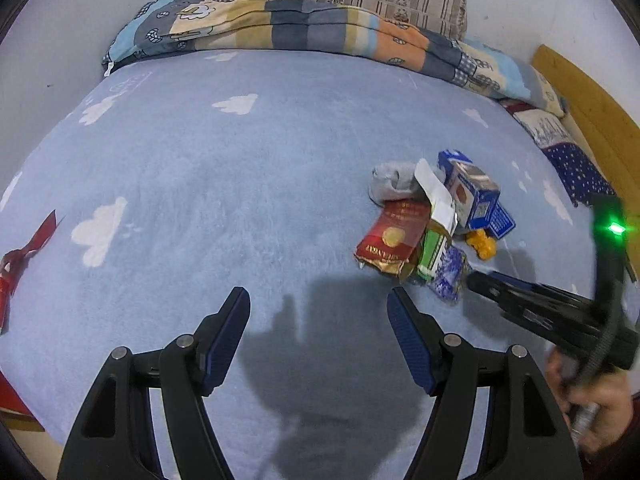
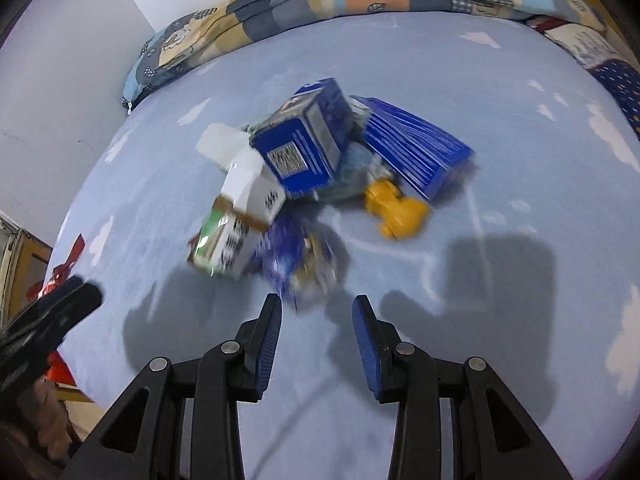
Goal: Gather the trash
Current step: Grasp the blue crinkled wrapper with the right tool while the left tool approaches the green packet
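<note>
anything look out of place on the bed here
Yes. A heap of trash sits on the blue bedsheet: a torn red packet, blue cartons, a crumpled blue wrapper and a yellow toy. A grey sock lies among it.

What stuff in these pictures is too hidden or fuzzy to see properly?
- Blue crinkly wrapper: motion-blurred in the right wrist view, print unreadable.
- Grey cloth: left wrist view, partly covered by the white packet; can't tell what it is.
- Yellow toy: partly tucked under the blue boxes.
- Red thing: cut off by the left edge.
- Whether a trash bin exists: none in view.
</note>
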Demonstrator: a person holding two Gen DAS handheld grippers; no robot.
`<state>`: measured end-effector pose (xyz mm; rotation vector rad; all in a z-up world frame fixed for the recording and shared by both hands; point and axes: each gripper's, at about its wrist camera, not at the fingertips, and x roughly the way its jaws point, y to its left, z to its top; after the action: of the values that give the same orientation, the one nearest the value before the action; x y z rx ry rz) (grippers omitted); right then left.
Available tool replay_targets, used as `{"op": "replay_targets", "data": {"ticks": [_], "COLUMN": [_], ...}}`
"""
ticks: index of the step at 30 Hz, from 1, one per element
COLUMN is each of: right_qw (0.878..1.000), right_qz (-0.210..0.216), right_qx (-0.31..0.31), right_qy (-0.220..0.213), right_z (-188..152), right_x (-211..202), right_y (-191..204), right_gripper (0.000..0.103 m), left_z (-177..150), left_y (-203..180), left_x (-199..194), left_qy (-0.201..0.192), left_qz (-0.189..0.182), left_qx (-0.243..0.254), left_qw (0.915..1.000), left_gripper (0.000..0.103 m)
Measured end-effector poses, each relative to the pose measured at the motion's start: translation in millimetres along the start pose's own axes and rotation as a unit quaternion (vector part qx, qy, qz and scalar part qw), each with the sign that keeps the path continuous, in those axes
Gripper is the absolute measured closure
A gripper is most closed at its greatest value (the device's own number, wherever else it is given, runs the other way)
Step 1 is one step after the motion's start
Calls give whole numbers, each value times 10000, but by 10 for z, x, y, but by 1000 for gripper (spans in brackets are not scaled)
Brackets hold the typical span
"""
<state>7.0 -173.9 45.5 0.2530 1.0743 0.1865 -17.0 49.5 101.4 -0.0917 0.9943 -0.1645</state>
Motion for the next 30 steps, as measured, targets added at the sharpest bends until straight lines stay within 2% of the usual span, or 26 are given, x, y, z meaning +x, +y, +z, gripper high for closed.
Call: {"op": "replay_targets", "data": {"ticks": [5, 7, 9, 11, 19, 22, 25, 27, 30], "right_qw": [9999, 9994, 9986, 9975, 9945, 9966, 9986, 9991, 9970], "right_qz": [73, 314, 447, 537, 790, 605, 470, 358, 477], "right_qx": [-122, -126, -271, -445, -411, -364, -57, 179, 600], "right_qy": [-87, -41, 65, 92, 548, 425, 225, 106, -88], "right_z": [133, 117, 93, 32, -431, -654, -828, -856, -742], "right_x": [274, 304, 305, 196, -446, -711, -893, -931, -984], "right_y": [49, 67, 136, 209, 281, 198, -37, -156, -341], "right_gripper": [64, 77, 84, 88, 89, 89, 89, 89, 89], "left_z": [54, 80, 111, 132, 139, 104, 45, 8, -80], "left_y": [5, -17, -56, -87, -300, -402, -504, -566, -623], "left_x": [40, 44, 44, 48, 188, 218, 261, 297, 392], "left_qy": [16, -21, -82, -129, -12, 31, 104, 172, 313], "left_qz": [-108, -141, -167, -253, -564, -665, -650, -654, -599], "left_qx": [-27, 10, 71, 102, 426, 643, 905, 1053, 1293], "left_qw": [9999, 9999, 9998, 9995, 9975, 9957, 9937, 9921, 9893], "left_gripper": [33, 33, 33, 33, 33, 33, 33, 33, 33]}}
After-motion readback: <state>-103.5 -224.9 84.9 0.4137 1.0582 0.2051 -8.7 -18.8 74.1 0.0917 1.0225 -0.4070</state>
